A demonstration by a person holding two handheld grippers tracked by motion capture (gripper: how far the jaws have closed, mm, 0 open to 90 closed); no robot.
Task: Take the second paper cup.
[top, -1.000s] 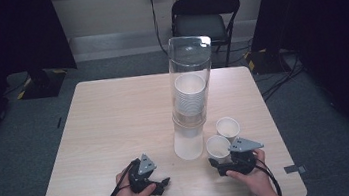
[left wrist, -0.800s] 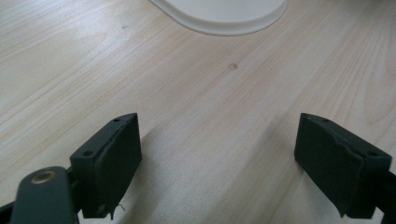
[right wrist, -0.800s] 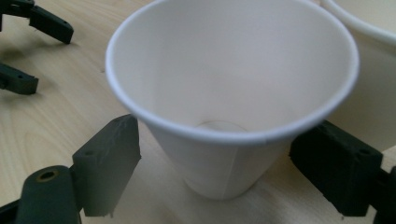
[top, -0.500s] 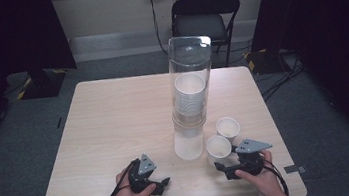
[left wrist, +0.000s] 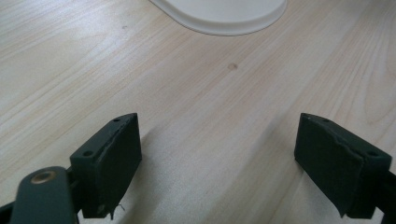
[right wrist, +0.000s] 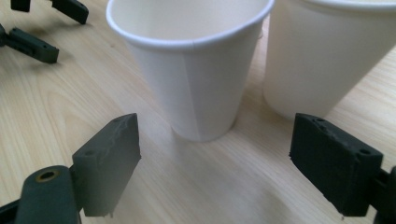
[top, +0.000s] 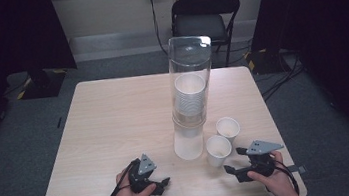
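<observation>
A tall clear tube [top: 192, 83] with a stack of white paper cups [top: 190, 98] stands mid-table. Right of it are two loose white cups, a near cup [top: 218, 149] [right wrist: 196, 70] and a far cup [top: 227, 127] [right wrist: 327, 56]. My right gripper [top: 234, 161] [right wrist: 215, 158] rests low at the table's front right, pointing at the near cup. Its jaws have just been opening and stand open, with the cup a little ahead of the pads, untouched. My left gripper [top: 162, 185] [left wrist: 219, 154] lies at the front left, open over bare wood, and faces the tube's white base [left wrist: 219, 14].
The wooden table [top: 115, 125] is bare on its left half and at the back. A black folding chair [top: 205, 16] stands behind the far edge. Dark curtains flank the room. Cables trail from both grippers over the front edge.
My right gripper has drawn back to the right and toward the front edge, away from the near cup. The cup stays standing. The left gripper has not moved.
</observation>
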